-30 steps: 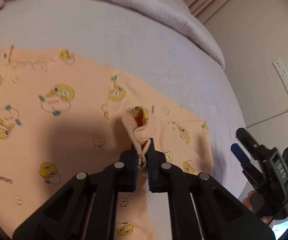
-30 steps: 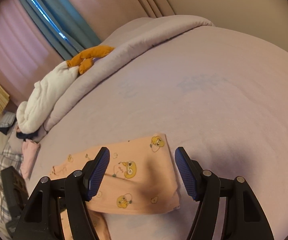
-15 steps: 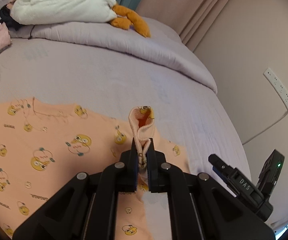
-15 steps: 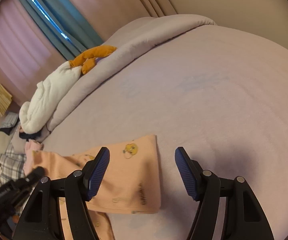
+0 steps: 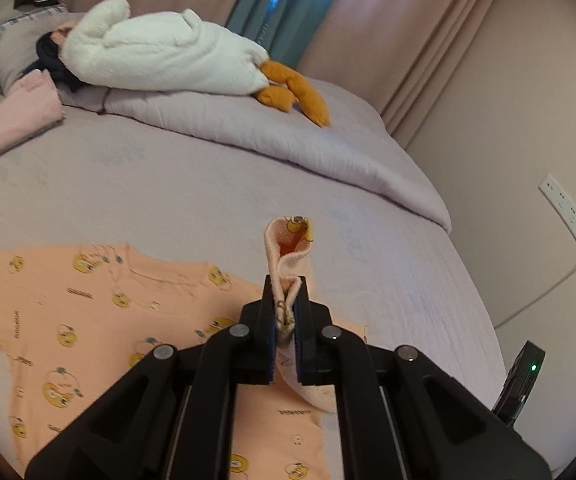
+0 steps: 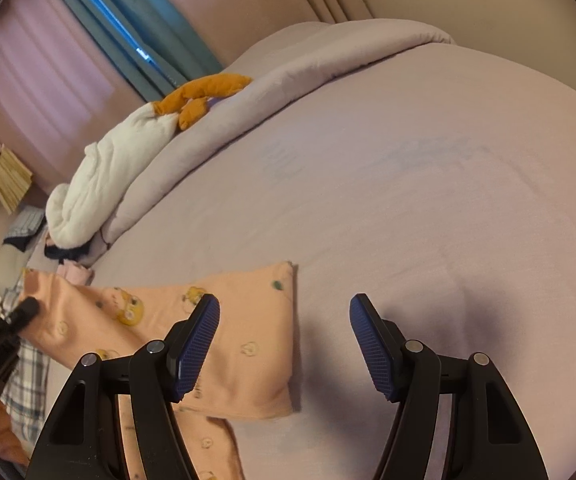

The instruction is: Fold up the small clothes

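Two grippers in play: the left gripper (image 5: 285, 316) is clenched on a bunched cuff of the peach cotton garment with yellow cartoon-bird print (image 5: 87, 304), lifting that sleeve end up while the rest lies spread flat on the lilac bedsheet-covered bed (image 5: 167, 196). The right gripper (image 6: 283, 344) hangs above the garment's folded edge, jaws spread wide, holding nothing. The risk, as I read it: the pinch is thin, only a narrow roll of fabric, so a quick pull could slip it free, or drag the flat body and wrinkle the fold. No containers show anywhere. Further off, a white plush goose with orange feet (image 5: 175, 56) rests on the rolled lilac duvet (image 5: 288, 136).
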`<action>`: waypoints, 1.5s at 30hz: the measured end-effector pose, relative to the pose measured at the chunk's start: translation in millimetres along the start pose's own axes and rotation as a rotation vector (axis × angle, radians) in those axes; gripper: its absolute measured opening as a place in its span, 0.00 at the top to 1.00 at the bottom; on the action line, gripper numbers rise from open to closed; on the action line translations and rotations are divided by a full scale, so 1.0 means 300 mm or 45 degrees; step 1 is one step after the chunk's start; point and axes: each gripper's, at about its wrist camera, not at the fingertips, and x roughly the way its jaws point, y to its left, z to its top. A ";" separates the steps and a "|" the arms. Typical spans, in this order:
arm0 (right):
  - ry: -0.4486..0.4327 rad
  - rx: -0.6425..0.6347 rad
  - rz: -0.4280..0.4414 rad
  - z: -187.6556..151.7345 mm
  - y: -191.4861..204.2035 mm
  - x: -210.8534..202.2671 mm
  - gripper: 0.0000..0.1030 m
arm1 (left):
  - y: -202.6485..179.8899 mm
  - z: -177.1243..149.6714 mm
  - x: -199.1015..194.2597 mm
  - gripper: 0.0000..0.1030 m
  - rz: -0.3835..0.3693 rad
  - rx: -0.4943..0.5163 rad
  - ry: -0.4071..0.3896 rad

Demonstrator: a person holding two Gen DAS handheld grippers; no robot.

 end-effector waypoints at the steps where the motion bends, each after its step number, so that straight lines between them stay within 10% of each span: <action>1: 0.005 -0.006 0.002 -0.001 0.006 0.005 0.34 | 0.015 0.006 -0.011 0.94 0.008 -0.008 -0.010; 45: 0.277 -0.204 0.125 -0.090 0.188 0.183 0.47 | 0.395 0.062 -0.160 0.95 0.249 -0.208 -0.140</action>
